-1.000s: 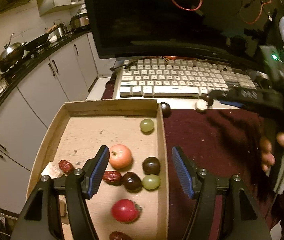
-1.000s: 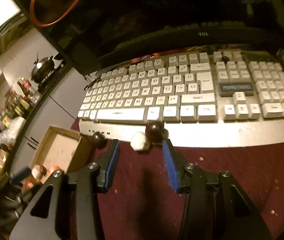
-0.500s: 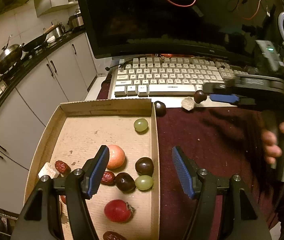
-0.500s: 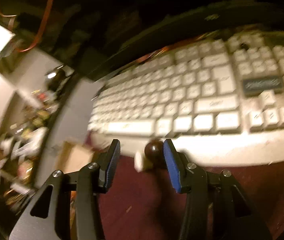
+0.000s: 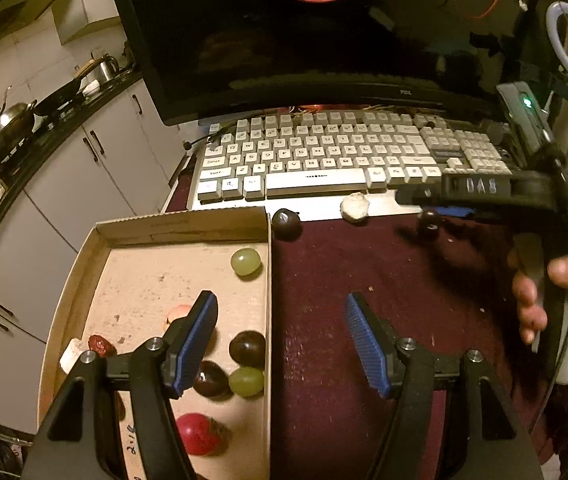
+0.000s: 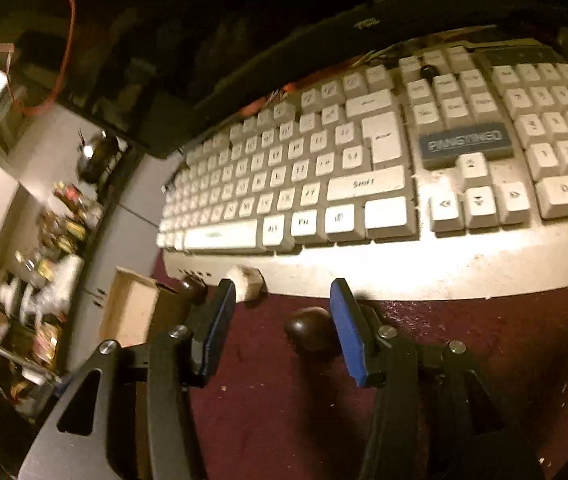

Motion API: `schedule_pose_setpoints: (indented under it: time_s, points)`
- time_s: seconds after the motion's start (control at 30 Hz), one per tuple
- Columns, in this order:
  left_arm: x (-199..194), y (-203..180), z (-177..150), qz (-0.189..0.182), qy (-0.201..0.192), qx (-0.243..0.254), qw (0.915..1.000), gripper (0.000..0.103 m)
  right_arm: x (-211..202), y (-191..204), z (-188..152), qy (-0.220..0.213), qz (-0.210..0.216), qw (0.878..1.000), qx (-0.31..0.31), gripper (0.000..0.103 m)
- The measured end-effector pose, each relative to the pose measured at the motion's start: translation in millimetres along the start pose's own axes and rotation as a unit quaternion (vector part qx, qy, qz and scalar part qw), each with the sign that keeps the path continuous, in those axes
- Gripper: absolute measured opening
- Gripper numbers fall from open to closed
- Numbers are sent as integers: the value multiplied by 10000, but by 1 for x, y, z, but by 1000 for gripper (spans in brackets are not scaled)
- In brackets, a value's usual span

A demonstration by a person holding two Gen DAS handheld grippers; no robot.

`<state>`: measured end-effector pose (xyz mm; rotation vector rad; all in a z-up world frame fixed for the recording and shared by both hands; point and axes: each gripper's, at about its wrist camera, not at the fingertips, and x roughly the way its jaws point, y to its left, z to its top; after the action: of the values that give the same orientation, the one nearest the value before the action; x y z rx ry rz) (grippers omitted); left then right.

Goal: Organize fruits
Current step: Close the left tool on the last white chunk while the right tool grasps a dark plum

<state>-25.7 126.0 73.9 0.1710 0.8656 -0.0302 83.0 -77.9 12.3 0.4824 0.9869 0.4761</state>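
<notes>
Between the right gripper (image 6: 282,324) jaws, spread apart, dark fruit (image 6: 311,332) beside right pad, left gripper (image 5: 282,344) jaws apart

Open right tool (image 6: 282,320) straddles a dark fruit (image 6: 311,330) before the keyboard (image 6: 364,168).

Dim amber light — blurred fisheye edges

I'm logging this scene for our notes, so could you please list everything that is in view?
Cardboard tray: one, brown, left on mat.
Green grapes: two, in tray.
Dark fruits: two in tray; two on mat, one of them between the right gripper's fingers.
Red fruit: one, tray's near end.
Pale lump: one, by keyboard.
Keyboard: one, white.
Monitor: one, black.
Left gripper: open.
Right gripper: open.
</notes>
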Motion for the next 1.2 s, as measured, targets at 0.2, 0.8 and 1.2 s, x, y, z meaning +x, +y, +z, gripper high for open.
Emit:
schedule_pose_setpoints:
  time_s: [0.2,0.8,1.2]
  points:
    - [23,-12,20,7,120,105,9999,66,4,9,-9,47,-591,9967,-562,51]
    - [96,-65,64,-109,505,245,9984,66,-13,-7,-7,-211,-900,9925,-800,27]
    - [118,-67,68,-318,577,147,9977,32,-23,-14,-6,-349,-848,9940,-595,27]
